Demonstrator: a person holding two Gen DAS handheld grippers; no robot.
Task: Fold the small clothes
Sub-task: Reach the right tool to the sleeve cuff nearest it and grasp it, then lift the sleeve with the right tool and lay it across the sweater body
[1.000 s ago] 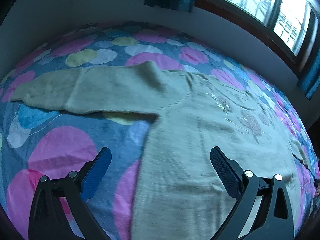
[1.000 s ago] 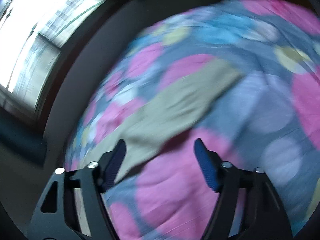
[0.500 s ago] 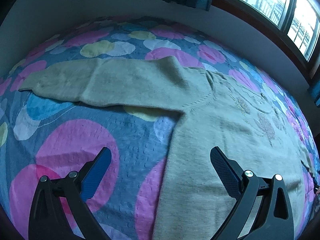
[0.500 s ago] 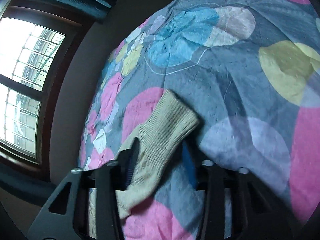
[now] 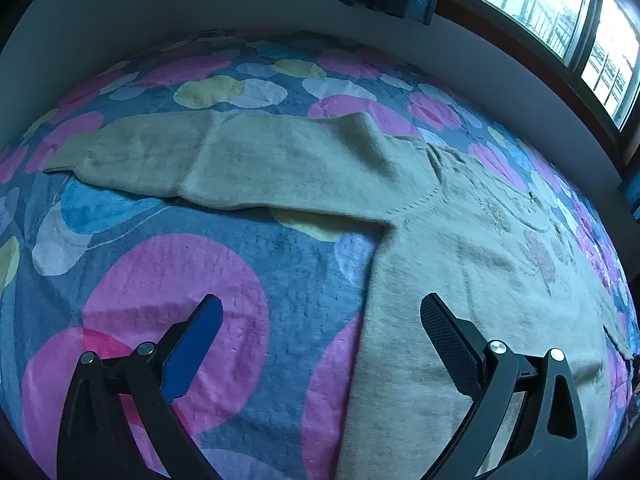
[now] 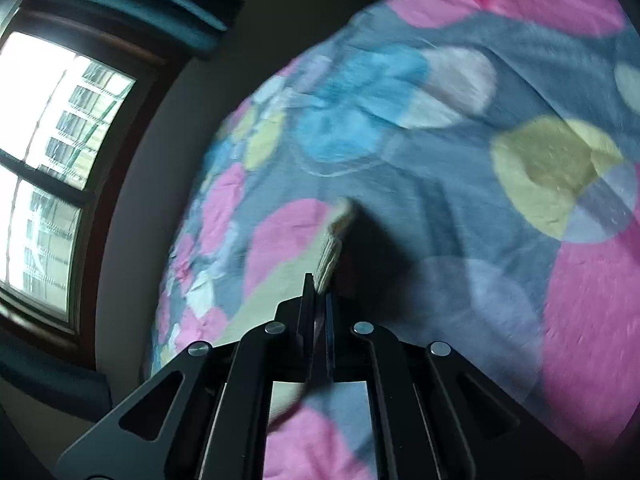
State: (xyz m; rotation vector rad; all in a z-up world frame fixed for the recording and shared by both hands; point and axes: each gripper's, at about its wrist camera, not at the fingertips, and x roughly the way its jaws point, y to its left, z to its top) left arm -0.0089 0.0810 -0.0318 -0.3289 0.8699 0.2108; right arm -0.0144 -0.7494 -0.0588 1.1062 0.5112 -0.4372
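A beige knitted sweater (image 5: 460, 264) lies flat on the bed, body to the right, one sleeve (image 5: 224, 160) stretched out to the far left. My left gripper (image 5: 320, 320) is open and empty, hovering above the sweater's left side edge. My right gripper (image 6: 320, 292) is shut on the ribbed cuff of the other sleeve (image 6: 334, 240), which stands up edge-on between the fingers and is lifted off the bedspread.
The bedspread (image 5: 168, 280) is blue with large pink, yellow and pale circles. A grey wall (image 5: 200, 4) rises behind the bed. A window with dark curtains (image 5: 560, 8) is at the right; it also shows in the right wrist view (image 6: 48, 160).
My right gripper has closed on the sleeve cuff and lifted it. My left gripper has drifted left, staying open above the sweater's edge.
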